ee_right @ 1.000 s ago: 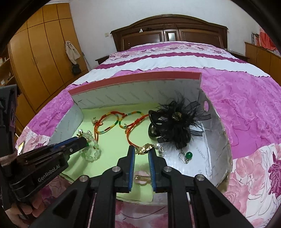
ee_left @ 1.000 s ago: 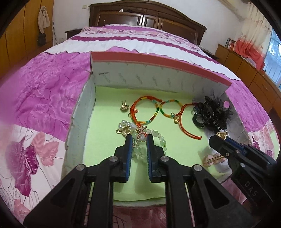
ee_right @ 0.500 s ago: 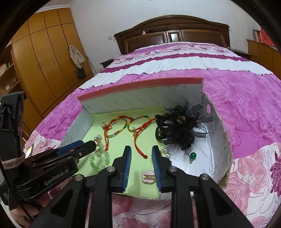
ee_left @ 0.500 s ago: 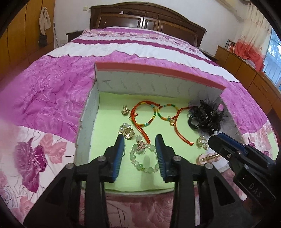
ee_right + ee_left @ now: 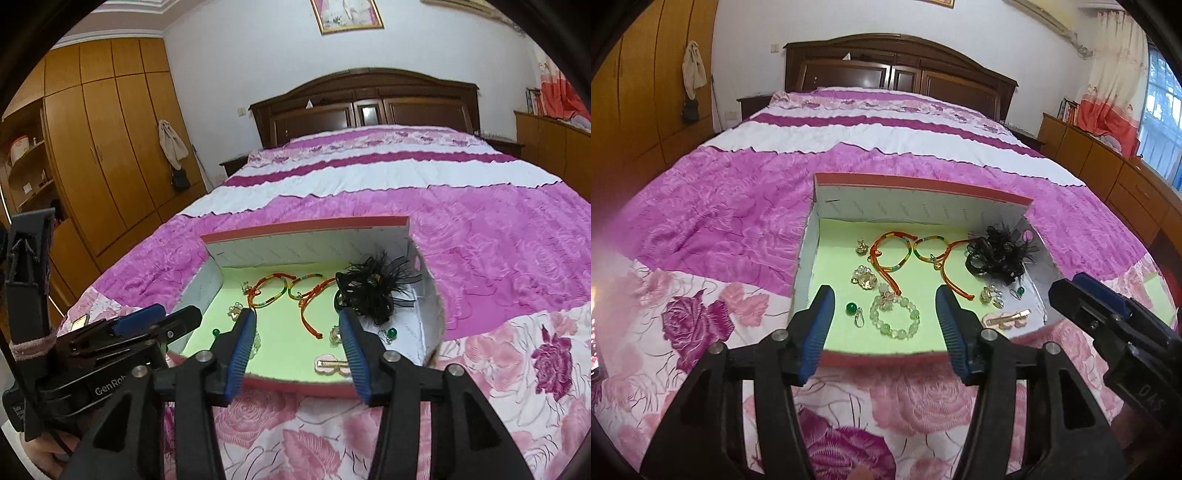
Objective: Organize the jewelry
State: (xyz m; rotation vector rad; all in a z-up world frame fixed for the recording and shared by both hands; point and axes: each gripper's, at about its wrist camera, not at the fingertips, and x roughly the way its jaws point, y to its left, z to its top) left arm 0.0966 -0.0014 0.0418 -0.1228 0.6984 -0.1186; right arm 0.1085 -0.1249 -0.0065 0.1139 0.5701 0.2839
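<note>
The left gripper [image 5: 884, 295] hangs spread wide and empty over the box's [image 5: 923, 189] near edge. Inside, left to right, lie a green earring [image 5: 851, 307], bead bracelet [image 5: 894, 317], cords [image 5: 892, 254], black hairpiece [image 5: 999, 254]. The right gripper [image 5: 297, 321] gapes, empty too.

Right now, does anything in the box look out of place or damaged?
Yes. The two green earrings are apart: one lies by the bead bracelet, the other far right, below the black hair flower. The box's right wall looks torn and bent outward.
</note>
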